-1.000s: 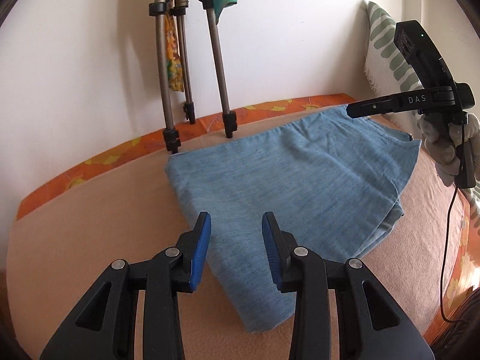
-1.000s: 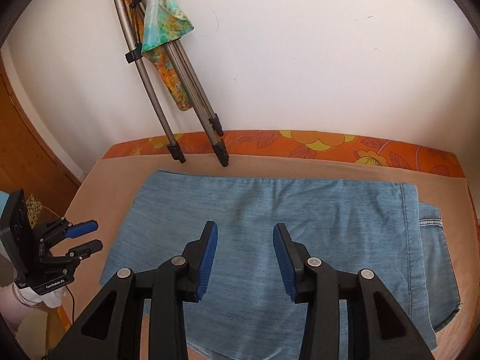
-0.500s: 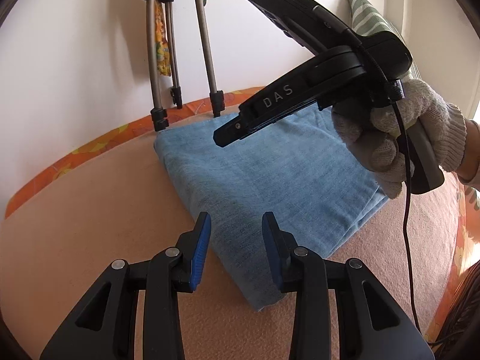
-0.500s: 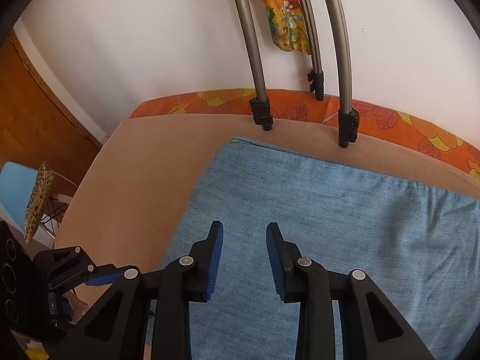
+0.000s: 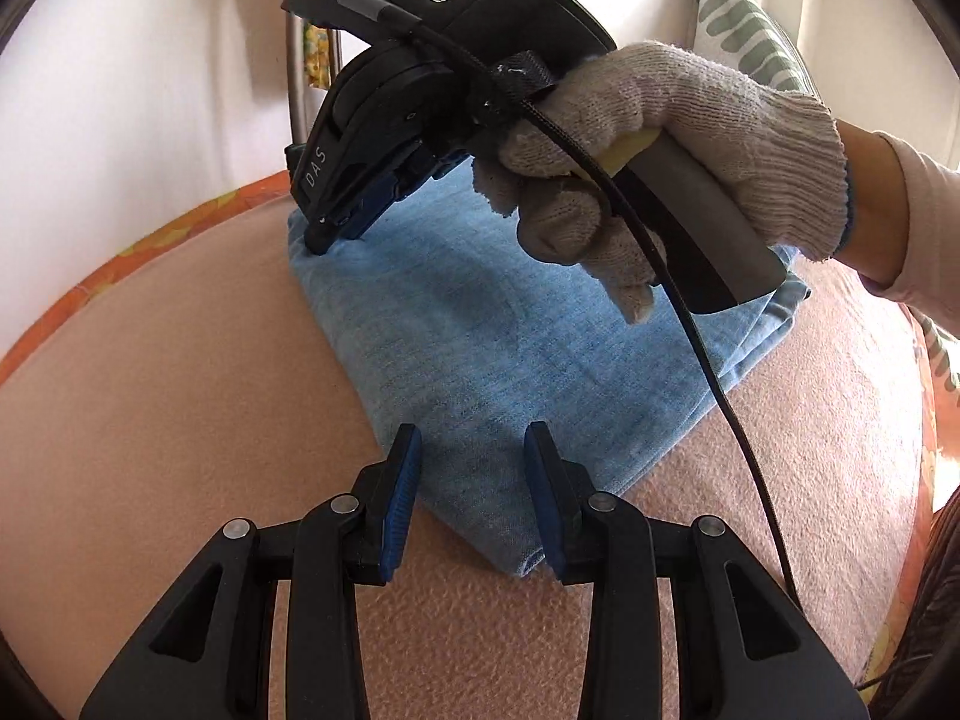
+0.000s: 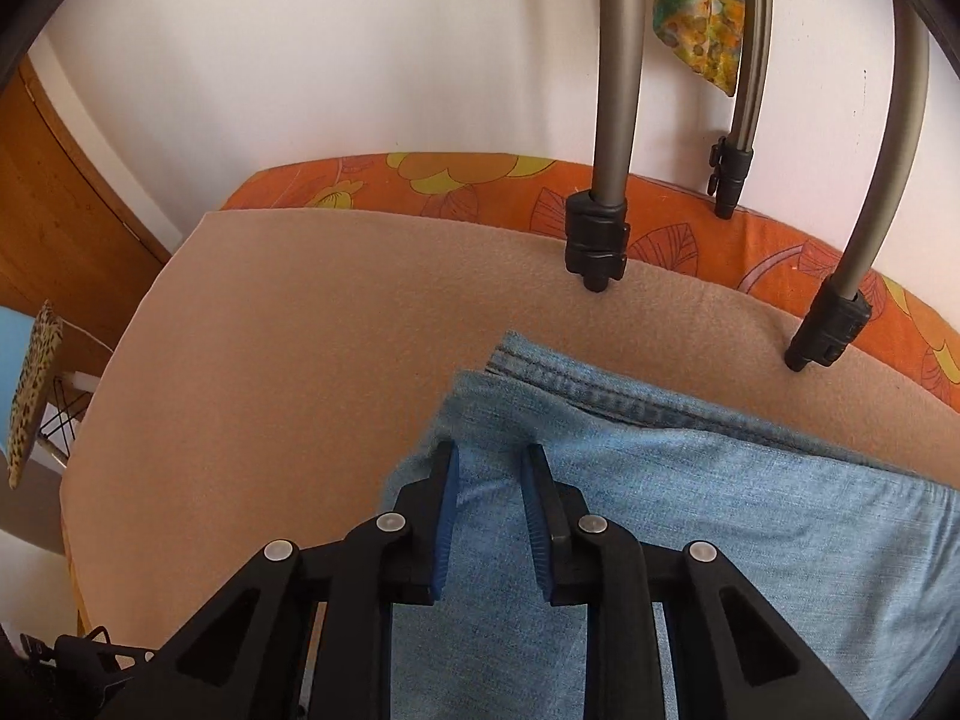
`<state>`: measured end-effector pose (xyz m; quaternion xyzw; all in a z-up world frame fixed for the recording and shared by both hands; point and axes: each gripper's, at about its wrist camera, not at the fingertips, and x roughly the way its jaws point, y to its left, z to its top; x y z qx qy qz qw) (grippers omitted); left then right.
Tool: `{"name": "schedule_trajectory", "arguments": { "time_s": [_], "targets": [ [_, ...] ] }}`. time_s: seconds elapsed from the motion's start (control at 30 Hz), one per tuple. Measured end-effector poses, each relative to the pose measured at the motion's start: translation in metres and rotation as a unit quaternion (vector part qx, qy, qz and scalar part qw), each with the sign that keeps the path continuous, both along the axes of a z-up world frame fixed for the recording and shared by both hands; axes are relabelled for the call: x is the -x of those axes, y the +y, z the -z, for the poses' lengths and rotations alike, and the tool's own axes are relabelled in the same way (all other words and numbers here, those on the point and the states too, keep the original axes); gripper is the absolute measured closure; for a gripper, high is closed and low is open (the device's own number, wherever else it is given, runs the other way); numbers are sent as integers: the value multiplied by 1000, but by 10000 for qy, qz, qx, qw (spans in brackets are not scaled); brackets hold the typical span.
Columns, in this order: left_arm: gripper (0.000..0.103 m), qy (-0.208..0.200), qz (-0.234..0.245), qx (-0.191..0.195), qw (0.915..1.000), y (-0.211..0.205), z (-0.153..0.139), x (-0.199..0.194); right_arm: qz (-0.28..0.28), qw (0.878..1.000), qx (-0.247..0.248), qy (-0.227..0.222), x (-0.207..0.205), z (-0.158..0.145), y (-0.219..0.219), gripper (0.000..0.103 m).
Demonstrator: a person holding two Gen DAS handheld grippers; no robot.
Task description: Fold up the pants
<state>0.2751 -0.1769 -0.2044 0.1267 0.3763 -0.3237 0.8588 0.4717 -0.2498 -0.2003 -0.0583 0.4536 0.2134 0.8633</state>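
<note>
Step in hand: taking hold of the end of the folded pants (image 5: 516, 324) for another fold. The pants lie flat, already folded, on the tan blanket (image 5: 180, 360) of the bed, the long far edge running close along the orange sheet (image 6: 420, 180) at the wall, near the tripod feet (image 6: 597, 252).

Right gripper (image 6: 489, 510): down at the far corner of the pants' left end, pitched steeply toward the bed. Its fingers (image 6: 447, 498) have just been closing, with a raised pinch of denim between the blue pads. Pads look to be touching the cloth on both sides, but I can't tell whether they clamp yet. In the left wrist view, the gloved hand (image 5: 630, 162) wraps the handle, wrist high, cable (image 5: 720, 420) trailing toward the near right.

Left gripper (image 5: 471, 498): angled down over the near corner of the same end. Fingers part open, straddling that corner, with cloth in the gap; pads don't press on it. Whether the tips touch the bed I can't tell.

Next, by my read: left drops the last bit and closes on the near corner, right firms its pinch. Then both lift together and carry the end over to the right. Risk: grabbing only the top layer, so the stack splits.
</note>
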Motion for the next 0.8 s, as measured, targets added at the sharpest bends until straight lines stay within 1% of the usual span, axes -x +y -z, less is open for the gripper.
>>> {"name": "schedule_trajectory", "arguments": {
  "time_s": [0.13,0.2,0.27,0.3,0.33,0.37,0.4,0.5,0.6,0.7,0.73,0.8],
  "targets": [
    [69,173,-88,219,9996,5,1,-1,-30,9990,439,-93,-3,5,14,81],
    [69,201,-126,287,9993,8,-1,1,14,9986,531,-16,-5,1,17,80],
    [69,214,-214,403,9987,13,-4,5,174,9988,451,42,-1,-8,13,71],
    [68,231,-278,478,9982,17,-5,5,214,9991,373,61,2,-13,13,62],
    [65,257,-345,558,9975,20,-6,6,194,9993,295,111,7,-17,14,56],
    [63,304,-401,645,9966,22,-7,6,116,9995,250,171,12,-19,18,53],
    [61,369,-438,728,9957,25,-7,6,16,9994,269,231,16,-20,23,47],
    [59,470,-559,849,9937,28,-6,6,-85,9963,808,266,26,-13,44,47],
    [56,566,-671,932,9918,30,-5,6,-57,9915,1274,262,26,-4,58,47],
    [55,598,-724,992,9906,28,-8,7,131,9872,1555,333,19,5,64,47],
    [52,617,-749,1029,9900,28,-10,6,195,9857,1631,363,17,8,65,47],
    [50,671,-815,1104,9883,28,-11,3,250,9839,1727,381,12,9,64,47]
  ]
}}
